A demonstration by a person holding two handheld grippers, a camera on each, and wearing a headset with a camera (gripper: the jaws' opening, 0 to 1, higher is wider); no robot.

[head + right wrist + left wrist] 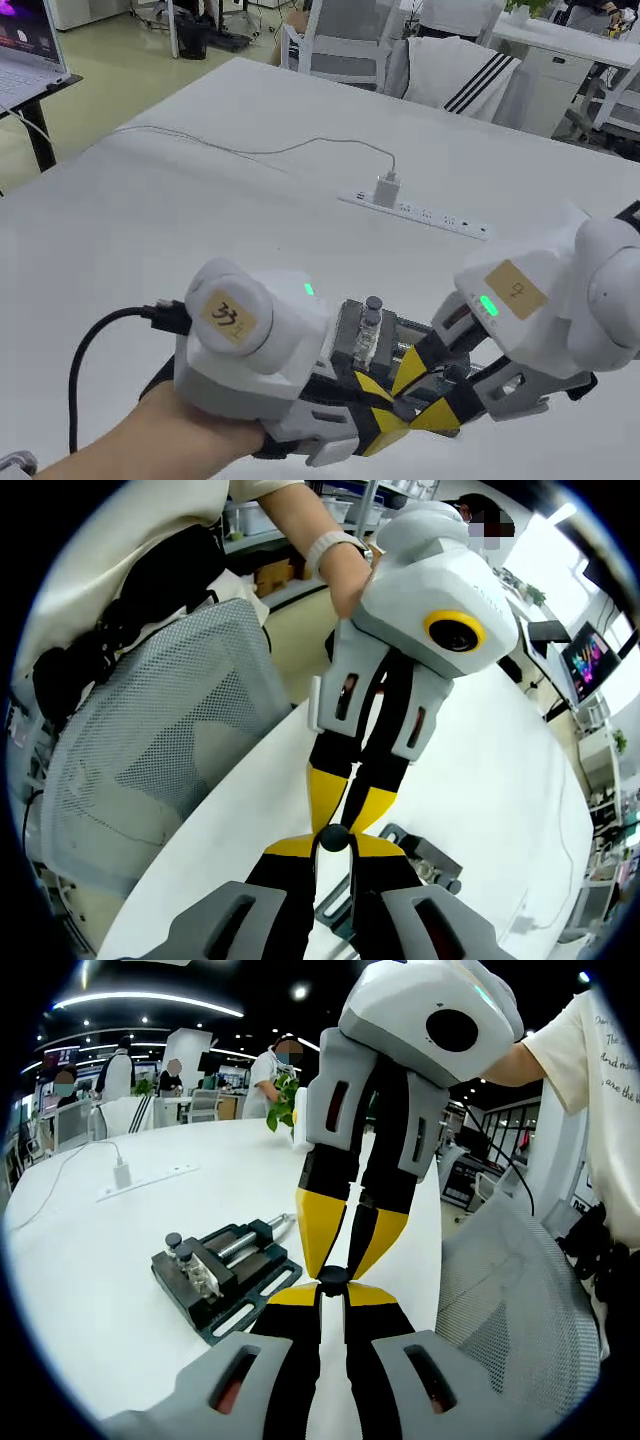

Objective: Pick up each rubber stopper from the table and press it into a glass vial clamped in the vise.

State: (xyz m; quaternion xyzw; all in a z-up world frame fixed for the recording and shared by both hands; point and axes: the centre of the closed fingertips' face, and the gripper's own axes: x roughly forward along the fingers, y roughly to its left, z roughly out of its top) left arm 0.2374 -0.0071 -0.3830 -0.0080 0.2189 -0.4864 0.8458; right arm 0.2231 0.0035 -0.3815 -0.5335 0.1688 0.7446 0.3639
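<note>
one bench [200,210]; one vise [243,1272] holding two capped vials [187,1263]; one rubber stopper [333,1276], pinched jointly by left tongs [334,1286] and right tongs [334,844].

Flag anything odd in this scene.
One rubber stopper looks pinched by the tips of both the left gripper and right gripper at once, off to the side of the vise, not over its vial.

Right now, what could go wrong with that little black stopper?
The stopper is pinched only at the jaw tips of the left gripper and right gripper, so it could pop out and roll off the table. The vise stands close by; a gripper could knock its vials.
</note>
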